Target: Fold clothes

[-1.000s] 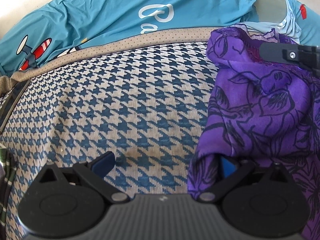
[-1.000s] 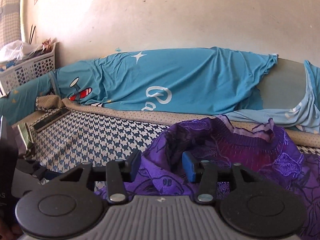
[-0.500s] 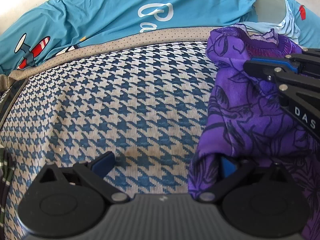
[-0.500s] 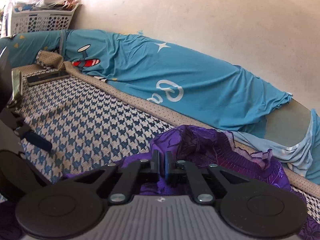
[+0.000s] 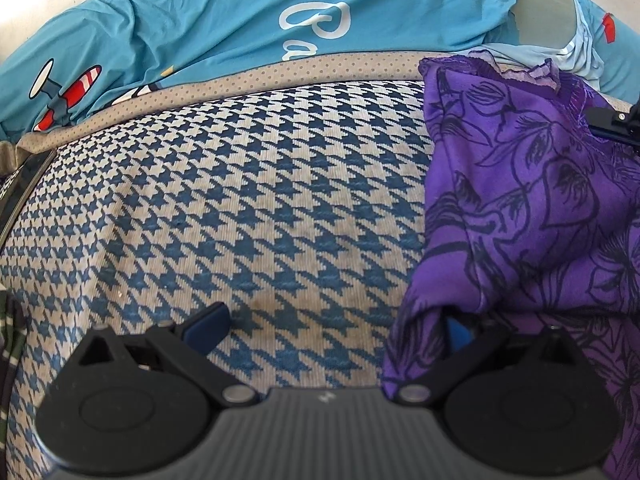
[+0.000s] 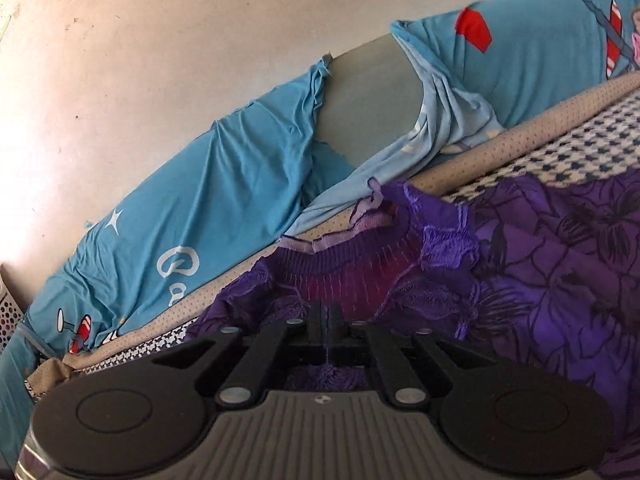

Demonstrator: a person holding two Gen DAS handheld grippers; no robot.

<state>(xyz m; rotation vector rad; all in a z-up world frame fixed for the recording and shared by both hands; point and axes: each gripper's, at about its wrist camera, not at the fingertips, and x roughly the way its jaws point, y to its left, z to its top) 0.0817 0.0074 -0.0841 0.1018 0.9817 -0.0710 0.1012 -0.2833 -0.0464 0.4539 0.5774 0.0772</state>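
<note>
Both sides: right gripper (image 6: 327, 334) pinches purple garment (image 6: 540, 280); left gripper (image 5: 332, 330) gapes beside it.

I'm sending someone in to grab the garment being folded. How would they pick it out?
Find the blue-and-white houndstooth bed cover; the purple garment lies crumpled at its right end. Unlike the turquoise cartoon-print sheet behind it, it carries black flower outlines and a frilly neckline.
</note>
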